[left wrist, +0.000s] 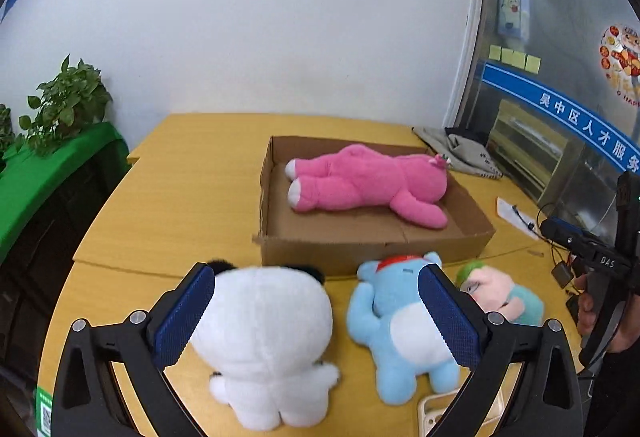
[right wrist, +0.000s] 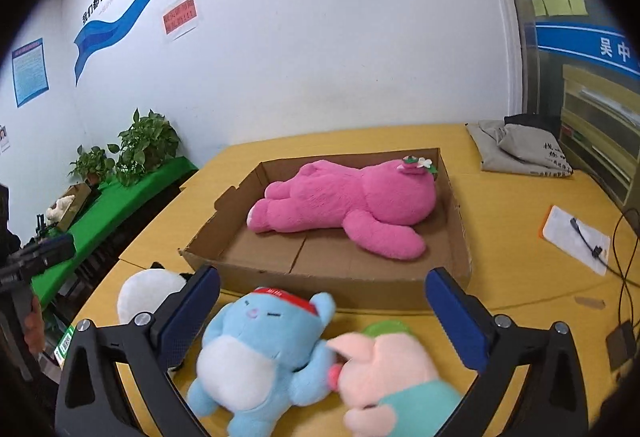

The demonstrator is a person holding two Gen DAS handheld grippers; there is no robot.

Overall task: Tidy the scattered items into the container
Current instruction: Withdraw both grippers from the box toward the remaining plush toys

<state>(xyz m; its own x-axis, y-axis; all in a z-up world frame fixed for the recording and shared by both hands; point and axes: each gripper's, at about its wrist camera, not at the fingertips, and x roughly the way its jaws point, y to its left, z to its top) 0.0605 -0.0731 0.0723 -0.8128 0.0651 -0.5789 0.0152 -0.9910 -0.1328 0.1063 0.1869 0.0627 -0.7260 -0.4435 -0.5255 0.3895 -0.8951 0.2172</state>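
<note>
A shallow cardboard box [left wrist: 372, 249] [right wrist: 320, 283] stands on the yellow table with a big pink plush [left wrist: 368, 183] [right wrist: 344, 203] lying inside it. In front of the box lie a white panda plush [left wrist: 264, 341] [right wrist: 148, 291], a blue plush [left wrist: 400, 325] [right wrist: 260, 349] and a pink doll with green hair [left wrist: 500, 293] [right wrist: 392, 369]. My left gripper [left wrist: 316, 301] is open above the panda and the blue plush, holding nothing. My right gripper [right wrist: 322, 305] is open above the blue plush and the doll, holding nothing.
A grey cloth bag [left wrist: 464, 153] [right wrist: 520, 151] lies at the far right of the table. A white card with a cable [right wrist: 576, 237] lies on the right. Potted plants [left wrist: 64, 105] stand on a green-covered shelf at the left. A phone case [left wrist: 436, 413] lies near the front edge.
</note>
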